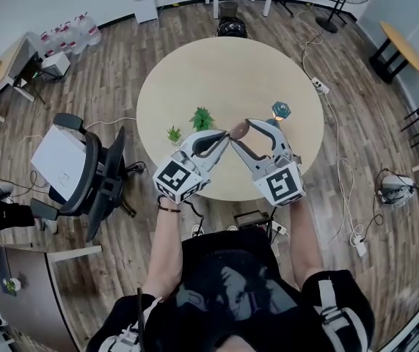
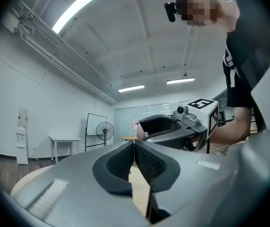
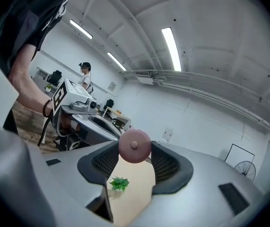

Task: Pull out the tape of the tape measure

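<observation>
A round pink tape measure (image 1: 240, 130) hangs in the air over the near edge of the round table (image 1: 194, 72). My right gripper (image 1: 247, 125) is shut on it; in the right gripper view the pink disc (image 3: 135, 146) sits between the two black pads. My left gripper (image 1: 226, 136) comes in from the left, and its tips meet the tape measure's left side. In the left gripper view its pads (image 2: 146, 162) lie closed together. A pinkish bit (image 2: 135, 125) shows just past their tips. I cannot tell if a thin tape end is pinched there.
Two small green plants (image 1: 202, 118) (image 1: 174, 133) and a teal object (image 1: 281, 110) stand on the table near the grippers. A black office chair (image 1: 92, 174) is at the left. Cables and a power strip (image 1: 319, 86) lie on the wooden floor at the right.
</observation>
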{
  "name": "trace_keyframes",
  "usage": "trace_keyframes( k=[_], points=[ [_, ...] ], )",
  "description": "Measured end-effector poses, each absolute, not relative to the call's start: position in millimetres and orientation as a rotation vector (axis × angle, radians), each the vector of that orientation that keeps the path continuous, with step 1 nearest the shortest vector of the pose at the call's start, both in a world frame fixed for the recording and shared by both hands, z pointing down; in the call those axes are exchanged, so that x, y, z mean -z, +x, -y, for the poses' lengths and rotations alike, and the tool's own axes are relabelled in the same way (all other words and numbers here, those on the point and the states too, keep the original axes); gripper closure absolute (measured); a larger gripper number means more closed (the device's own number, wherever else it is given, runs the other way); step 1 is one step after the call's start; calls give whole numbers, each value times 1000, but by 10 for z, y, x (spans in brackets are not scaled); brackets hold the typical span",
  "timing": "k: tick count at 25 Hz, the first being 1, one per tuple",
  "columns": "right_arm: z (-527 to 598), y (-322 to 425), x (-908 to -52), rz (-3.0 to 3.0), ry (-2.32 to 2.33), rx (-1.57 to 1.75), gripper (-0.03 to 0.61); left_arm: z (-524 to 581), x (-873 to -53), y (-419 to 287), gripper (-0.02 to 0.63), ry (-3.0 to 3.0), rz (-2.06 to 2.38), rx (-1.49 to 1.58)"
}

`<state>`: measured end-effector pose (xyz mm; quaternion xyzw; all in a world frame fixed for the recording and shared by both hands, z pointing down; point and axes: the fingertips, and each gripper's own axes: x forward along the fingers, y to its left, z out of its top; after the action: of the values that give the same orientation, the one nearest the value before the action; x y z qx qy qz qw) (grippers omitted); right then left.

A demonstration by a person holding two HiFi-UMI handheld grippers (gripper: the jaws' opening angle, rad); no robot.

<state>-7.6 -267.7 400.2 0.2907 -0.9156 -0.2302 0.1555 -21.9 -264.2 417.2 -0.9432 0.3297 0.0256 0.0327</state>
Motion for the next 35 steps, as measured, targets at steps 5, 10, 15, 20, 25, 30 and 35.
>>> trace_keyframes(
  k=[5, 10, 15, 20, 25, 30, 35],
  points=[
    [2803, -15, -4025, 2587, 947, 609, 360, 2645, -4129, -295, 611, -2931, -1014, -101],
    [2884, -9, -4106, 2534, 1033, 564, 360, 2690, -4077, -403, 612, -2901, -1067, -103],
    [3064, 137, -4096, 2490, 1240, 471, 362, 2736, -4000, -621, 612, -2856, -1173, -157],
    [3214, 442, -4081, 2447, 1386, 383, 362, 2805, -3948, -978, 612, -2768, -1338, -171],
    [3317, 739, -4093, 2389, 1526, 304, 362, 2872, -3941, -1273, 612, -2660, -1497, -122],
    [3393, 1053, -4065, 2364, 1636, 238, 362, 2950, -3981, -1642, 612, -2519, -1704, -85],
    [3419, 1175, -4058, 2369, 1681, 196, 362, 3013, -3982, -1764, 612, -2383, -1836, -3]
  ],
)
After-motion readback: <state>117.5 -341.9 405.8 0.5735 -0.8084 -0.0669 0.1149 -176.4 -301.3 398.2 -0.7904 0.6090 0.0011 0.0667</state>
